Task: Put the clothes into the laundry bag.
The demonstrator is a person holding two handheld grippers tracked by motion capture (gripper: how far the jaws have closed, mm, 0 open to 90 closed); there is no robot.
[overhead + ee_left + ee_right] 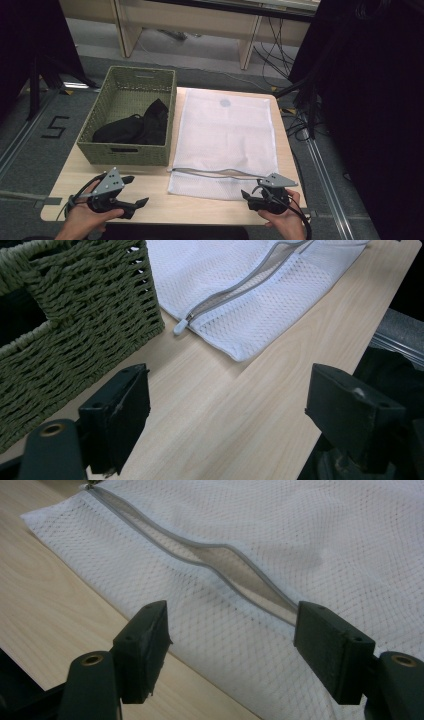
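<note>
A white mesh laundry bag (pixel 225 135) lies flat on the wooden table (pixel 160 200), its grey zipper (pixel 200 555) partly gaping near the front edge. The zipper pull (pixel 181 327) rests at the bag's left corner, beside the green woven basket (pixel 125 155). Inside the basket lies a black garment (pixel 135 127). My left gripper (pixel 139 190) hovers open over bare table in front of the basket, nothing between its jaws. My right gripper (pixel 246 198) stands open at the bag's near right corner, jaws over the mesh below the zipper (pixel 230 640), not pressing it.
The table's front edge runs just under both hands. Behind the table stand a light wooden desk (pixel 200 20) and loose cables (pixel 280 35) on the floor. A black curtain (pixel 370 100) hangs at the right, and a floor marking "5" (pixel 55 127) shows at the left.
</note>
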